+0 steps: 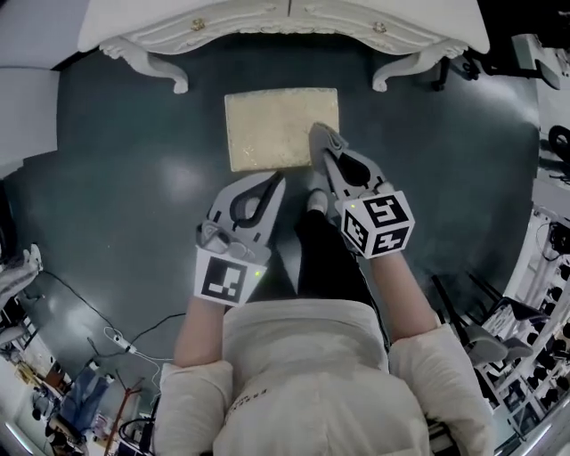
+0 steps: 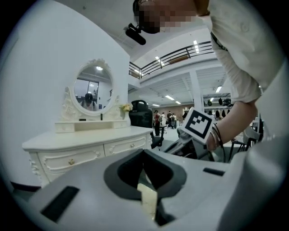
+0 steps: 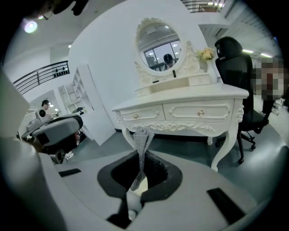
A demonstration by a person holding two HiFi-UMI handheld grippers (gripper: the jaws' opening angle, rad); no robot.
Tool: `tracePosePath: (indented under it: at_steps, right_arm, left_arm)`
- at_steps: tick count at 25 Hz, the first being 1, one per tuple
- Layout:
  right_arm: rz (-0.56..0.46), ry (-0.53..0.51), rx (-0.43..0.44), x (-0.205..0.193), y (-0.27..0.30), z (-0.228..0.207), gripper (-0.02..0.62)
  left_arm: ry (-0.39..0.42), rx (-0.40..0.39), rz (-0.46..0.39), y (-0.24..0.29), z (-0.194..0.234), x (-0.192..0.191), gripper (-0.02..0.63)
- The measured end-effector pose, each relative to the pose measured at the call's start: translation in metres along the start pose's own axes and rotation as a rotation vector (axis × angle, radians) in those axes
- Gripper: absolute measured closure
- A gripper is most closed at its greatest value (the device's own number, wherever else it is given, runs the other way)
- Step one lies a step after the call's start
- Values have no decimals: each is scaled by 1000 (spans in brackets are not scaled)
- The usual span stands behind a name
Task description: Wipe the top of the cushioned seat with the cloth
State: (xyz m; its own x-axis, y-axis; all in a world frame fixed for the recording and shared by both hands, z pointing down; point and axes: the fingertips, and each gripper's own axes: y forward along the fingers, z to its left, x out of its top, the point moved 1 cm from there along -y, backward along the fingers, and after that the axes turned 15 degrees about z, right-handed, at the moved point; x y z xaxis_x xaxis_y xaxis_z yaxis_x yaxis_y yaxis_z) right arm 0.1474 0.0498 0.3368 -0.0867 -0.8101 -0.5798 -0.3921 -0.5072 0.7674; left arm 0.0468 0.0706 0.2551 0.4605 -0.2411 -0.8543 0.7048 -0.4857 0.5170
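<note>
While the cushioned seat [image 1: 276,125] stands square on the dark floor [image 1: 134,178] just in front of the white dressing table [image 1: 285,22], both grippers are held out over its near side. The right gripper [image 1: 322,138] has its jaws pressed on a folded grey cloth [image 3: 142,137], which sticks out past the tips. In the head view those tips lie over the seat's right edge, close to the near right corner; whether the cloth touches the cushion cannot be told. The left gripper [image 1: 274,181] has its jaws closed together with nothing between them, its tips just short of the seat's near edge and to the left of the right gripper.

The seat's far edge runs near the table's front, between the two curved legs [image 1: 169,76]. Bare floor lies open to the seat's left, right and near sides. Farther off, cables [image 1: 116,343] trail at the lower left and metal racks [image 1: 525,329] crowd the right border. The right gripper view shows a black office chair [image 3: 235,63] beside the table's right end and an oval mirror [image 3: 158,40] on top.
</note>
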Motion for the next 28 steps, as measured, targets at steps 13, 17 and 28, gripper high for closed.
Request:
tracePosePath:
  at_steps: [13, 17, 28]
  right_arm:
    - [-228, -160, -22, 83, -109, 68, 568]
    - [-301, -220, -18, 92, -145, 92, 568]
    - [-467, -324, -27, 126, -204, 110, 568]
  left_arm:
    - [-16, 117, -106, -91, 22, 78, 604]
    - [27, 133, -146, -117, 20, 105, 604]
    - [20, 155, -184, -145, 20, 146, 604]
